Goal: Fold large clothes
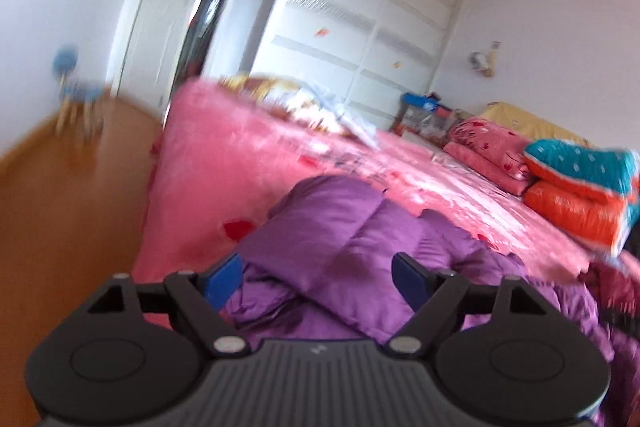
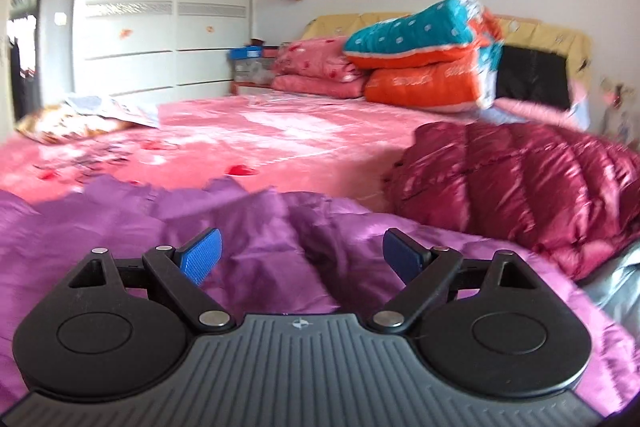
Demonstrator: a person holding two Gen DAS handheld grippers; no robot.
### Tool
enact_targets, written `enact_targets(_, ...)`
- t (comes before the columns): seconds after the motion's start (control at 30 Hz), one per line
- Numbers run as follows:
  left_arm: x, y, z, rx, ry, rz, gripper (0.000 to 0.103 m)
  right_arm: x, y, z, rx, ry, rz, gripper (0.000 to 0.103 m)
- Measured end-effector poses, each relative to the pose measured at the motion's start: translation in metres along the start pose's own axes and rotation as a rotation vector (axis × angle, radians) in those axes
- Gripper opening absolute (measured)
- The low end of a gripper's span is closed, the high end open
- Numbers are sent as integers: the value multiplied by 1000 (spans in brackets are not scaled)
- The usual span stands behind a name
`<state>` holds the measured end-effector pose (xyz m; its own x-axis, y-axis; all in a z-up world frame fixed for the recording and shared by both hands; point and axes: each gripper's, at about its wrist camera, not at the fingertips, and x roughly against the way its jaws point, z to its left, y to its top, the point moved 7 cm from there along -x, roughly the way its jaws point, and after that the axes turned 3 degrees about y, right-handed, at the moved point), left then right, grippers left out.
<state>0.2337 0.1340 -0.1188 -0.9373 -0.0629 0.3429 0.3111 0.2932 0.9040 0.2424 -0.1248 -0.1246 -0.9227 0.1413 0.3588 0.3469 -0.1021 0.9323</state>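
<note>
Two grippers hover with jaws spread wide and nothing clamped. Just beyond and beneath the left gripper [image 1: 318, 277] the purple down jacket [image 1: 340, 227] lies bunched on the pink bedspread [image 1: 240, 147]; the right gripper [image 2: 301, 255] sits over the same cloth. Right of its jaws lies a maroon puffer jacket [image 2: 520, 179]. Far ahead: folded quilts [image 2: 420, 59], a white wardrobe [image 2: 168, 7], and wooden floor [image 1: 72, 167] to the left.

We see no readable text. Pale marks on the orange quilt [image 2: 420, 81] are too blurred to read; the small emblem on the right claw [image 2: 301, 260] body carries no letters.
</note>
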Motion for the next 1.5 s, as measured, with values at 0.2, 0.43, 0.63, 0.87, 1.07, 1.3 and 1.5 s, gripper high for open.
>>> enact_targets(0.2,14,16,-44,-195,-145,-172,89,-17,-6,33,24,136,50,103)
enact_targets(0.43,-39,22,-48,-226,-236,-65,87,-40,-11,63,61,218,107,103)
enact_targets(0.63,-73,-3,-45,-289,-192,65,84,-69,-24,71,152,154,205,103)
enact_targets(0.87,-94,-23,-51,-307,-144,174,84,-91,-34,62,188,78,240,103)
enact_targets(1.07,-103,-37,-57,-329,-144,205,88,-101,-43,58,156,87,248,103)
enact_targets(1.3,-106,-45,-59,-362,-131,204,92,-100,-48,58,162,81,237,103)
enact_targets(1.5,-98,-38,-57,-351,-143,191,93,-96,-50,57,148,103,227,103)
